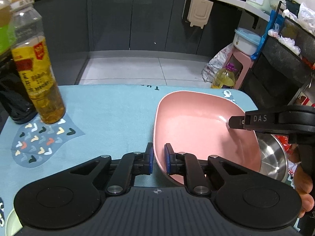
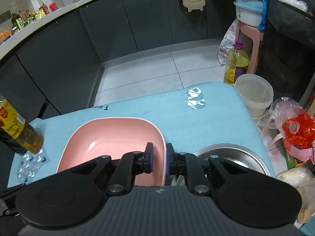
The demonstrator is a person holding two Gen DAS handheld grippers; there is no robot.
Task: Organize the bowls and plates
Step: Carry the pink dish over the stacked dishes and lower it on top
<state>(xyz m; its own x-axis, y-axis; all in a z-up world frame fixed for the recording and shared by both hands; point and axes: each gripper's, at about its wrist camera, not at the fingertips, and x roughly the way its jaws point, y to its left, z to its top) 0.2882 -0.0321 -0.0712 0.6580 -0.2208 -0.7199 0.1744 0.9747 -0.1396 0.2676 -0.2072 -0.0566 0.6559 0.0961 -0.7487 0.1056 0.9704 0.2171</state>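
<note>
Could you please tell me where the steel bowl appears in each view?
Left wrist view: steel bowl at lower right, partly hidden behind the pink plate.
Right wrist view: lower centre-right, right of the plate.
Shared landmark: the oil bottle on the floor.

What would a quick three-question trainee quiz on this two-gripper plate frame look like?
1. True or false: both grippers clamp the same dish.
2. What sits right of the pink plate? A) steel bowl B) glass mug C) wooden board
3. What stands on the patterned patch of the mat?

Key:
1. True: left gripper and right gripper each pinch the plate's rim.
2. A, steel bowl.
3. Amber bottle.
</note>
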